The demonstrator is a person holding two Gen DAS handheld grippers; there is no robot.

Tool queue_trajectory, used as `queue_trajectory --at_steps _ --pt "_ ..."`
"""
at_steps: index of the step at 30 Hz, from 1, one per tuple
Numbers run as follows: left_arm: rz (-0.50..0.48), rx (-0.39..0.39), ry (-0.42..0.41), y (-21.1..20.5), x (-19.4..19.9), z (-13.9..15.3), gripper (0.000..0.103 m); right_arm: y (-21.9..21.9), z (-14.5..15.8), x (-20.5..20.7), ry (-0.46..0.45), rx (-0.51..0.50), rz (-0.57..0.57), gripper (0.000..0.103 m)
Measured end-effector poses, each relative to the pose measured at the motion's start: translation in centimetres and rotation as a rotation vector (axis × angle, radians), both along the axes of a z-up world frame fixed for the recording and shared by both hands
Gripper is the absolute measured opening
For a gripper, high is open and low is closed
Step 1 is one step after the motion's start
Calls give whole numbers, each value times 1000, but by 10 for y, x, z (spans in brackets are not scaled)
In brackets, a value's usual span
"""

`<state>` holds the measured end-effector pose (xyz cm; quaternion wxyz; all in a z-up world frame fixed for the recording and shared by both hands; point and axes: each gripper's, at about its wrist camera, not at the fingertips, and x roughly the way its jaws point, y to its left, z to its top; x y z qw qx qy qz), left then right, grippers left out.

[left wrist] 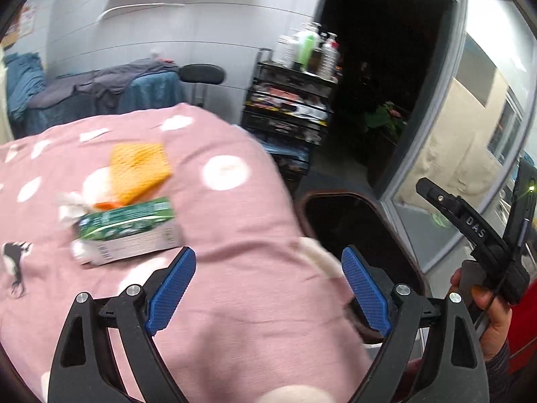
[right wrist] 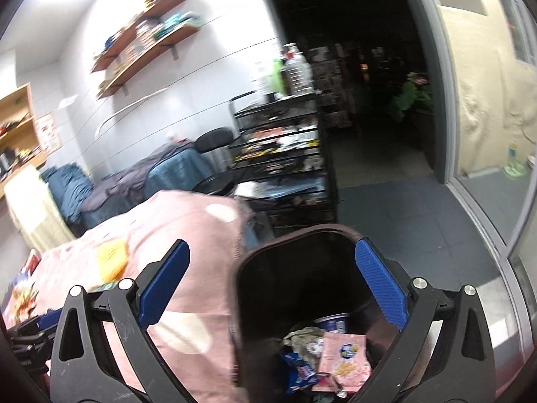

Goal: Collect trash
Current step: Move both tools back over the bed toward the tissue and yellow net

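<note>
A pink dotted cloth (left wrist: pixel 235 235) covers the table. On it lie a green and white box (left wrist: pixel 127 231), an orange packet (left wrist: pixel 139 171) and a crumpled white tissue (left wrist: pixel 70 206). My left gripper (left wrist: pixel 268 268) is open and empty over the cloth, just right of the box. A dark trash bin (right wrist: pixel 302 268) stands at the table's right edge and holds a pink snack packet (right wrist: pixel 342 359), a blue wrapper (right wrist: pixel 298 369) and a can. My right gripper (right wrist: pixel 272 275) is open and empty over the bin; it also shows in the left wrist view (left wrist: pixel 470 228).
A black wire cart (right wrist: pixel 285 168) with bottles on top stands behind the table. A dark doorway (right wrist: pixel 352 67) and a glass wall (right wrist: pixel 486 134) are to the right. A couch with blue and grey cloths (left wrist: pixel 100 90) is at the back left. Wooden shelves (right wrist: pixel 144 40) hang above.
</note>
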<state>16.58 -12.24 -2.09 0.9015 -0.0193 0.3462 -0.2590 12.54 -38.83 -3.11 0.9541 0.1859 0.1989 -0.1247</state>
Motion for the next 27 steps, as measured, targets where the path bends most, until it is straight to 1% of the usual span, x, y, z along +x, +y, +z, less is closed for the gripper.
queue_trajectory --at_steps 8,9,12,16,20,27 --pt "153 6 30 67 12 -10 88 54 3 36 43 -19 207 97" --pt "171 5 36 76 14 -12 88 65 4 43 53 -26 246 97" --pt "236 7 53 103 20 -17 88 84 4 55 70 -34 311 97" --pt "298 24 78 132 24 -26 88 114 3 74 104 -49 402 97" --pt "333 30 104 153 32 -32 88 135 -2 94 154 -18 482 97" --pt "328 -13 139 164 58 -34 86 164 -9 118 210 -31 589 97"
